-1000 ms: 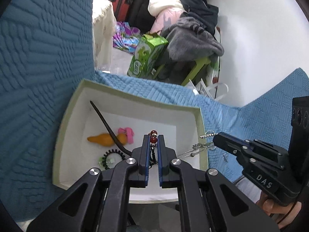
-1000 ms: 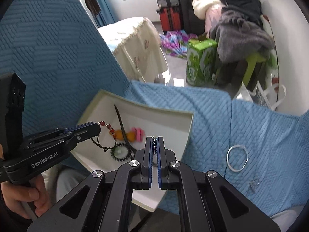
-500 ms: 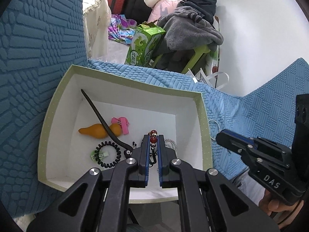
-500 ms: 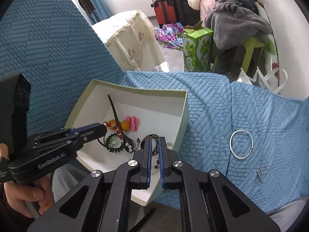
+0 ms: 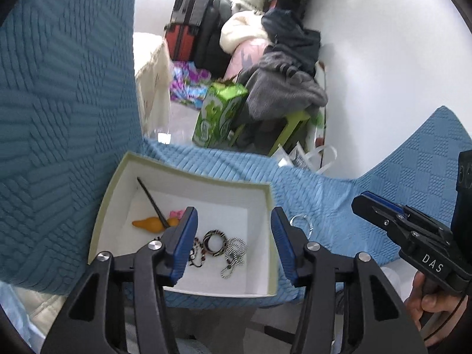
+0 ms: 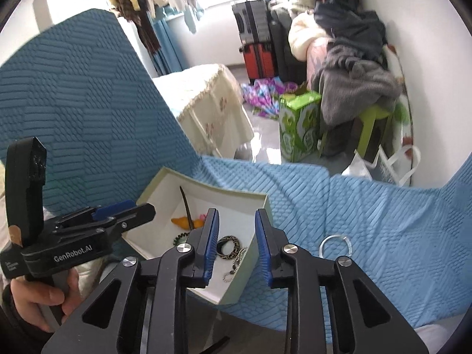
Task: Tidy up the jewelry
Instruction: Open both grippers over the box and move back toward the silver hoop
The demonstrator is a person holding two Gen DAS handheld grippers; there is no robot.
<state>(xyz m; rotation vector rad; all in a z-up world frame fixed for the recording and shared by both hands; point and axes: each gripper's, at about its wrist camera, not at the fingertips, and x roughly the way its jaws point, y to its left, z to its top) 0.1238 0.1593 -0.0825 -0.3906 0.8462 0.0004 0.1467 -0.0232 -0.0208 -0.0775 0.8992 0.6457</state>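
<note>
The jewelry lies in an open, pale green box (image 5: 103, 206) with a white inside, set on a blue quilted cover (image 5: 324, 206). On the box floor a patterned black-and-cream bangle (image 5: 214, 239) sits near the middle, with a beaded silver chain (image 5: 233, 253) just to its right and a dark beaded bracelet (image 5: 196, 253) touching its left side. Farther back in the box are an orange teardrop-shaped piece (image 5: 147, 224), a pink bow clip (image 5: 177, 214) and a long dark hair stick (image 5: 150, 199) that lies slanted across the orange piece. A black coiled hair tie (image 6: 180, 238) shows by the front left of the box in the right wrist view.

The left tongs (image 5: 233, 242) hover over the box, spread wide and holding nothing. The right tongs (image 6: 234, 244) are likewise released and empty, spanning the box's right wall above the bangle and chain.

Outside the box, a thin silver bangle (image 6: 336, 244) rests on the cover just to its right. Beyond the cover stand a green carton (image 6: 298, 126), a heap of clothes (image 6: 351, 67) on a green stool and a red suitcase (image 6: 259, 59).
</note>
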